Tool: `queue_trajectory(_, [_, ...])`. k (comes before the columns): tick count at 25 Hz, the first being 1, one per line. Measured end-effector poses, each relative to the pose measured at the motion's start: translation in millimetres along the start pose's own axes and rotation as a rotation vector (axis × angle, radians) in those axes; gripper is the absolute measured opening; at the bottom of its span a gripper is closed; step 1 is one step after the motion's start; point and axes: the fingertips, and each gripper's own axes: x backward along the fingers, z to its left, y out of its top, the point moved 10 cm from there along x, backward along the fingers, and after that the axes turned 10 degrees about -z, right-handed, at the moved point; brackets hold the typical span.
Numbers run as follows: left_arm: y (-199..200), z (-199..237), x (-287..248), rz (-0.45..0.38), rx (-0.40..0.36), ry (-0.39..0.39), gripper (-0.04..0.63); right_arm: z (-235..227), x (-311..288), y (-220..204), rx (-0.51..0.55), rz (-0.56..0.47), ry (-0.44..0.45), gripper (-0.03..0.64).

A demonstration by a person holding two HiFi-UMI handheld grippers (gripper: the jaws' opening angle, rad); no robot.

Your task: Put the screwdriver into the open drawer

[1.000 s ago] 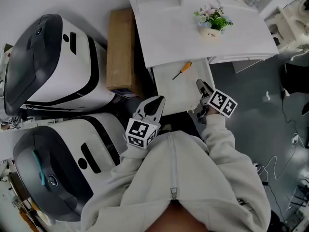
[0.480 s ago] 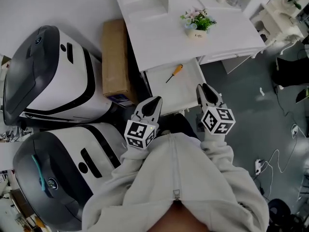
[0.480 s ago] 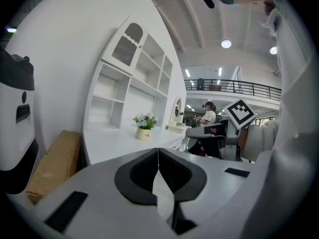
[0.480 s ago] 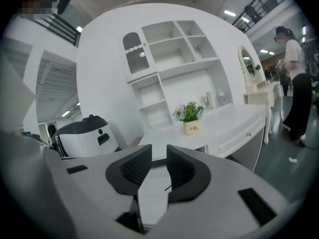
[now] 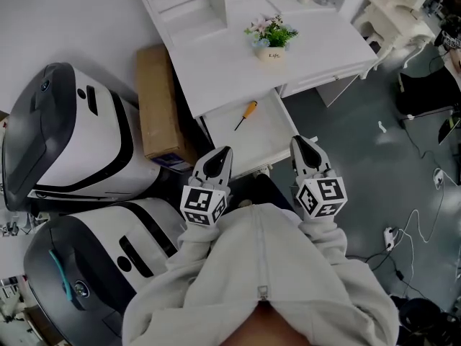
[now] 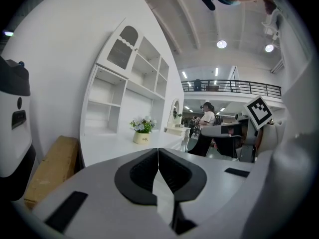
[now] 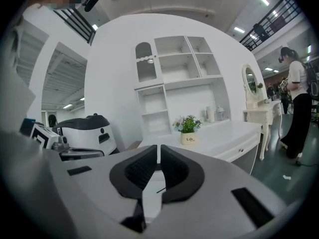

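Note:
A screwdriver (image 5: 245,114) with an orange handle lies loose on the floor of the open white drawer (image 5: 263,144), which is pulled out from the white desk (image 5: 230,67). Both grippers hover side by side at the drawer's near edge, close to the person's chest and apart from the tool. My left gripper (image 5: 218,158) is shut and holds nothing; its pads meet in the left gripper view (image 6: 158,151). The jaws of my right gripper (image 5: 303,148) are closing, almost together in the right gripper view (image 7: 159,147), with nothing between them.
A small flower pot (image 5: 270,40) stands on the desk top, with shelves (image 5: 180,2) behind it. A cardboard box (image 5: 153,114) leans left of the drawer. Two large white-and-black machines (image 5: 68,128) (image 5: 94,258) fill the left side. Grey floor with cables (image 5: 418,222) lies to the right.
My right gripper has lifted away from the drawer's right edge, rolled so its marker cube faces up, and closed its jaws. The left gripper barely moved. The screwdriver stays in the drawer.

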Motion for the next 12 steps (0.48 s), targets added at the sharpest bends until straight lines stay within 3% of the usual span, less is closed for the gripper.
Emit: queue_trajectory(12, [-3.3, -5.6, -5.9, 0.014, -0.008, -0.012, 0.017, 2.5, 3.2, -9.0, 0.005, 0.04, 0.027, 0.038])
